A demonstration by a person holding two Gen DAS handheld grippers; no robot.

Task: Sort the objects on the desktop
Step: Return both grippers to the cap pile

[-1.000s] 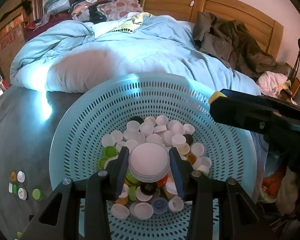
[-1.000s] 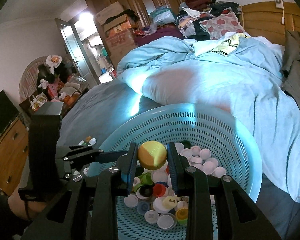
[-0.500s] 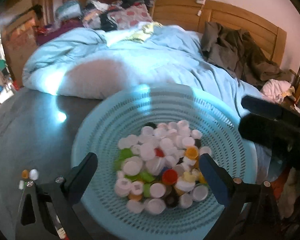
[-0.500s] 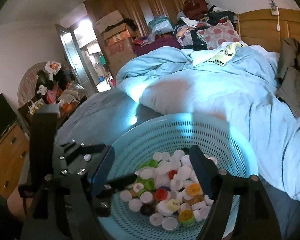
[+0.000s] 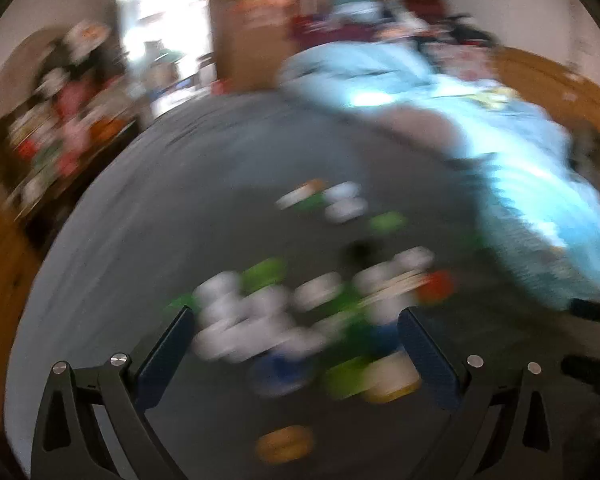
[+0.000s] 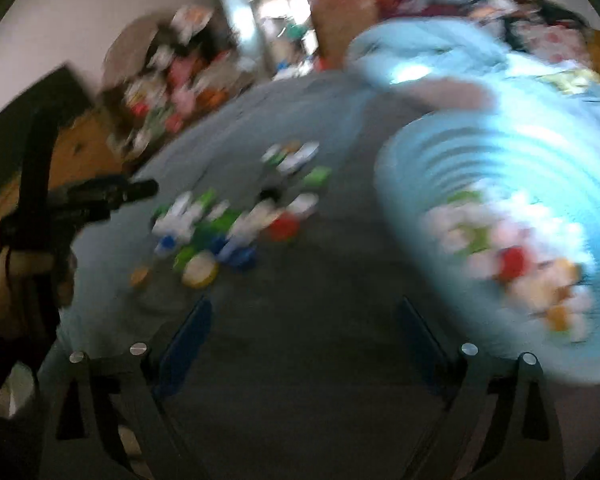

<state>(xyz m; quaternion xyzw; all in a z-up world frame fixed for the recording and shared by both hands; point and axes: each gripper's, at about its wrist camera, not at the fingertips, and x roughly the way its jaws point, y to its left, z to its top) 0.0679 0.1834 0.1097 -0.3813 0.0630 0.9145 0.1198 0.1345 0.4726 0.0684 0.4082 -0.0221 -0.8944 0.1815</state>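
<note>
Both the left gripper (image 5: 296, 354) and the right gripper (image 6: 304, 338) are spread wide, holding nothing, with the loose caps (image 6: 220, 228) lying left of the basket (image 6: 500, 216), under the left gripper's fingers, ahead-left of the right's.

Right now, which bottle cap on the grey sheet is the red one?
The red cap at the right edge of the loose pile, nearest the blue basket. The caps around it look white, green, blue or yellow.
</note>
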